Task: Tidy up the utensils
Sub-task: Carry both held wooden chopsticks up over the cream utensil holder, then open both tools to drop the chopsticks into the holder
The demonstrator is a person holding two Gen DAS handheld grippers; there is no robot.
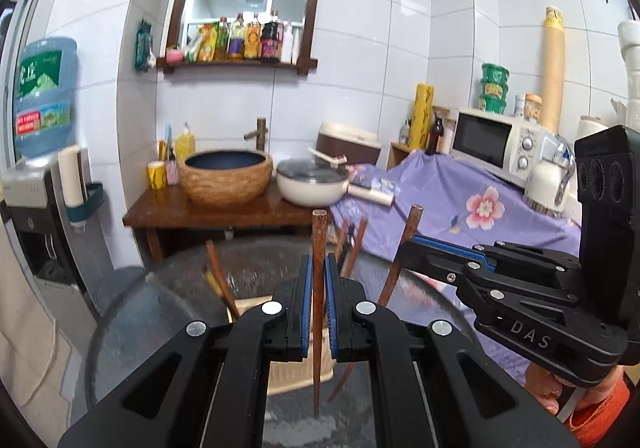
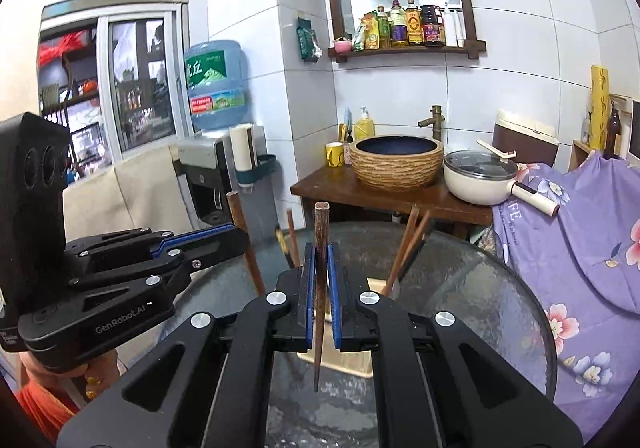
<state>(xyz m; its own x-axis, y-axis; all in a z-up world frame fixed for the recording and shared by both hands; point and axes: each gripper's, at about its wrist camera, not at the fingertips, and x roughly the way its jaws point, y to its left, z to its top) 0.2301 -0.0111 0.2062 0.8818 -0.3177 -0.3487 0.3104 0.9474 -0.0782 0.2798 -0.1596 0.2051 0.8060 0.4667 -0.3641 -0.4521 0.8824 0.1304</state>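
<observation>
My left gripper [image 1: 319,268] is shut on a brown wooden chopstick [image 1: 319,236], held upright above the round glass table [image 1: 152,312]. My right gripper [image 2: 319,260] is shut on another brown chopstick [image 2: 321,224], also upright. Each gripper shows in the other's view: the right gripper [image 1: 404,248] with its chopstick [image 1: 410,224], the left gripper [image 2: 240,236] with its chopstick [image 2: 236,208]. A beige holder [image 1: 288,368] on the table under the grippers has several chopsticks [image 1: 218,272] leaning in it; it also shows in the right wrist view [image 2: 344,364].
Behind the table stands a wooden stand [image 1: 224,214] with a woven basin [image 1: 225,178] and a white pot [image 1: 308,184]. A purple floral cloth [image 1: 460,208] covers a counter with a microwave [image 1: 492,144] at right. A water dispenser [image 1: 36,184] stands at left.
</observation>
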